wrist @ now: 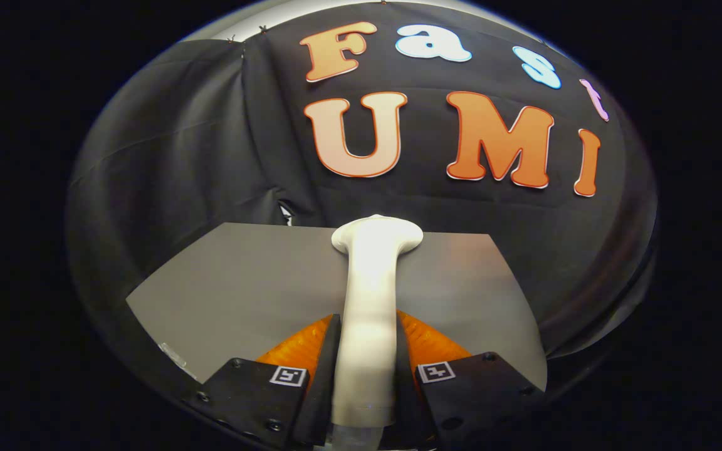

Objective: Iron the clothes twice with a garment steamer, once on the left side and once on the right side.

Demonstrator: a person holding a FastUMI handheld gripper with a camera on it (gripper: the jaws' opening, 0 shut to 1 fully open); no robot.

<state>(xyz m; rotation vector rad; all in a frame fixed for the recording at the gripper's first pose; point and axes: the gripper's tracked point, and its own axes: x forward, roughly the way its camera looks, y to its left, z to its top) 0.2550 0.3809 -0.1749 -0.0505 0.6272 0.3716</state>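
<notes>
Between the two fingers of the hand-held gripper [367, 360] stands the white garment steamer [370, 294], clamped by its handle from both sides. Its long axis runs straight ahead from the fingers, with the wide head at the far end over a grey surface [242, 282]. The garment itself I cannot pick out; perhaps the dark cloth beyond, so any sweep left or right starts from this centred pose.

I am working in a recording booth, not a lived-in room: black cloth wall [167, 156] hangs in folds all around, pinned at the top. A bare grey tabletop [242, 282] sits against it, lit from above, with square tracking markers [288, 376] on my tongs.
</notes>
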